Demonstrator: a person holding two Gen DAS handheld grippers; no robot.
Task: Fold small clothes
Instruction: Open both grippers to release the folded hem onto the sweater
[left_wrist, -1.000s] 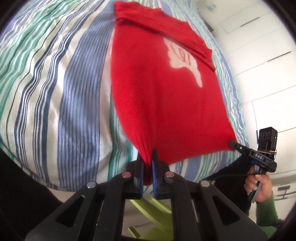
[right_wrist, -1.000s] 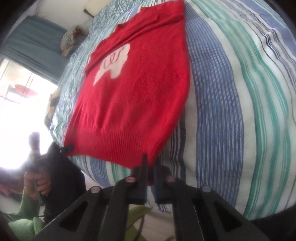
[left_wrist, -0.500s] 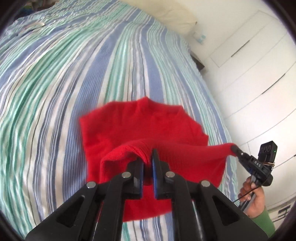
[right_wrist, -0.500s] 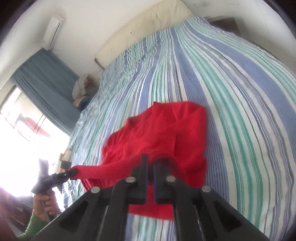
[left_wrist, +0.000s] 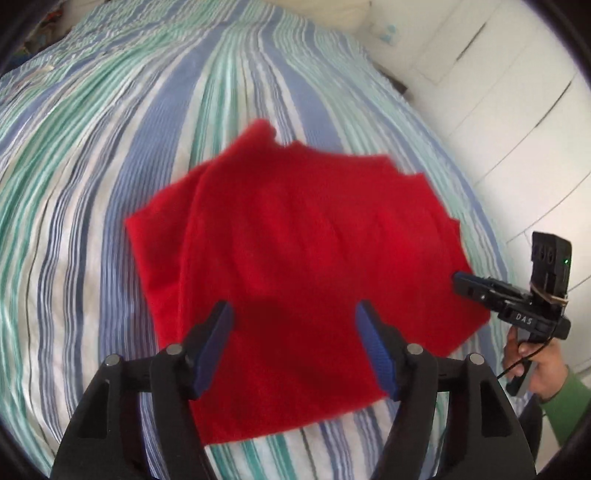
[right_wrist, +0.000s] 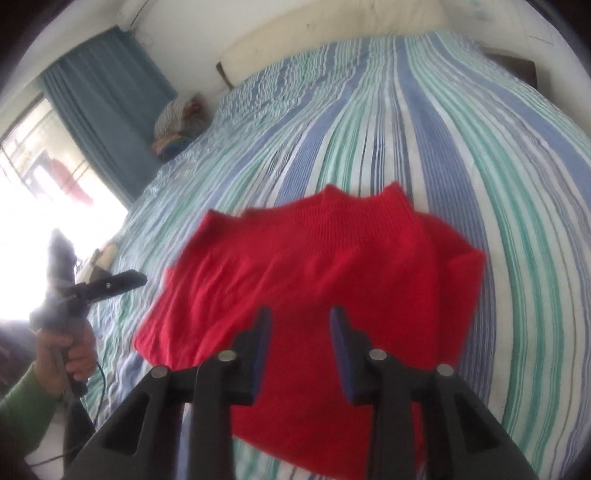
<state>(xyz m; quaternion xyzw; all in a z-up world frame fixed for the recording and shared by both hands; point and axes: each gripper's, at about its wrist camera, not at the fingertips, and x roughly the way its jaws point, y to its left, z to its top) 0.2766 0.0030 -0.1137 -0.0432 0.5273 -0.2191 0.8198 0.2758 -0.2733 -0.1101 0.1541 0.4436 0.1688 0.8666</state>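
From the left wrist camera, the left gripper (left_wrist: 293, 345) stood released, its blue-padded jaws spread wide with nothing between them, poised over the near part of the sweater (left_wrist: 295, 266). The red sweater lay folded on the striped bed (left_wrist: 92, 166), a doubled layer showing along its left side and its far edge uneven. At the right, the right gripper (left_wrist: 461, 278) reached in over the sweater's right edge, held by a hand (left_wrist: 532, 365) in a green sleeve; its fingers could not be made out from here. White cupboard doors (left_wrist: 517, 110) stood beyond the bed on the right.

From the right wrist camera, the right gripper (right_wrist: 301, 350) was likewise released, jaws apart and empty above the sweater's (right_wrist: 314, 266) near half. The ribbed hem lay along the far edge. The left gripper (right_wrist: 138, 280) hovered off the sweater's left side, clear of the cloth. A blue curtain (right_wrist: 107, 107) hung at the far left beside a bright window, and a small pile of clothes (right_wrist: 177, 125) sat at the bed's far left corner.
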